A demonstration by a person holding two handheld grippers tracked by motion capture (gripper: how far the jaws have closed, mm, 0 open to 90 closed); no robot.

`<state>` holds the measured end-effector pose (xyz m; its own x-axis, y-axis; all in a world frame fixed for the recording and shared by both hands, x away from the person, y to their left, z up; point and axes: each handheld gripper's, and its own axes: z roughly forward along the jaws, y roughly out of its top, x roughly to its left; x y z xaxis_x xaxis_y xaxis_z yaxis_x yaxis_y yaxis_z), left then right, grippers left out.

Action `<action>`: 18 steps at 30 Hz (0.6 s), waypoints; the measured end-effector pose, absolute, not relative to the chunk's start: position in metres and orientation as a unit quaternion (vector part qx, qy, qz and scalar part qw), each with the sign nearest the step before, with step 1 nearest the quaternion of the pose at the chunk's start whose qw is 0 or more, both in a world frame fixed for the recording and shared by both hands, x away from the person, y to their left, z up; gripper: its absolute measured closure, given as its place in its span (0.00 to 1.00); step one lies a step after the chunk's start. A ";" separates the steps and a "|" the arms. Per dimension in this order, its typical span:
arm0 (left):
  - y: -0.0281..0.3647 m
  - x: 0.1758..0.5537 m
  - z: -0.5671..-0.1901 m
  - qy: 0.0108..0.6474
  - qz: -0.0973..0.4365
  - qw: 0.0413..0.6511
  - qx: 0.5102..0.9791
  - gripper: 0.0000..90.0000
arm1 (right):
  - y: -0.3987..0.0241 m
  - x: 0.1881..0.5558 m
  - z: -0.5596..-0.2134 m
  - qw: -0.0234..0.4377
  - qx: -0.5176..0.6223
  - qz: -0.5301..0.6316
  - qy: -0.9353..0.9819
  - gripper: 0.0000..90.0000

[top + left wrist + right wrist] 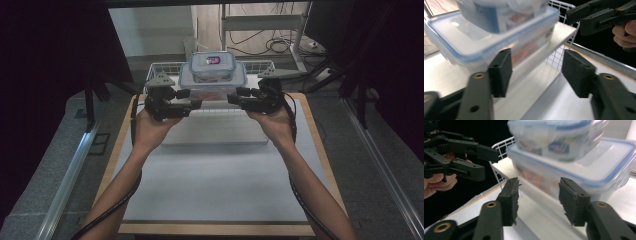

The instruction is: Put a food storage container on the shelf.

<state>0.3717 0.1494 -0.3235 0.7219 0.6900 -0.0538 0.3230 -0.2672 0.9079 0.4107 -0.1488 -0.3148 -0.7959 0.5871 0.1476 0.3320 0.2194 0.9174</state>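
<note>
Two clear food containers with blue-edged lids stand stacked at the table's far side: a large one (pixel 212 82) (pixel 461 37) (pixel 604 162) with a smaller one (pixel 212 64) (pixel 499 12) (pixel 554 135) on top. My left gripper (pixel 192 98) (pixel 537 72) is held level, pointing right, just in front of the stack. Its jaws are open and empty. My right gripper (pixel 233 96) (pixel 537 202) faces it from the right, also open, with nothing between its pads. The two sets of jaws point at each other across a small gap. The large container looks blurred close behind both.
The stack sits on a white shelf (pixel 559 30) inside a white wire basket (pixel 160 67). A low white platform (pixel 215 132) lies in front on the wood-edged table (pixel 215 190). Dark curtains flank both sides; cables and a stand are on the floor behind.
</note>
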 end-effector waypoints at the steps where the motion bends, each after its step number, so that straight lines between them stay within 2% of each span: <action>1: 0.149 0.369 -0.326 0.325 0.179 0.509 0.777 0.39 | -0.149 0.409 -0.317 0.118 0.296 0.548 0.773 0.51; 5: 0.149 0.359 -0.339 0.321 0.175 0.510 0.779 0.30 | -0.150 0.398 -0.328 0.124 0.286 0.543 0.780 0.44; 18: 0.155 0.329 -0.380 0.321 0.177 0.500 0.784 0.14 | -0.156 0.371 -0.361 0.139 0.271 0.518 0.799 0.27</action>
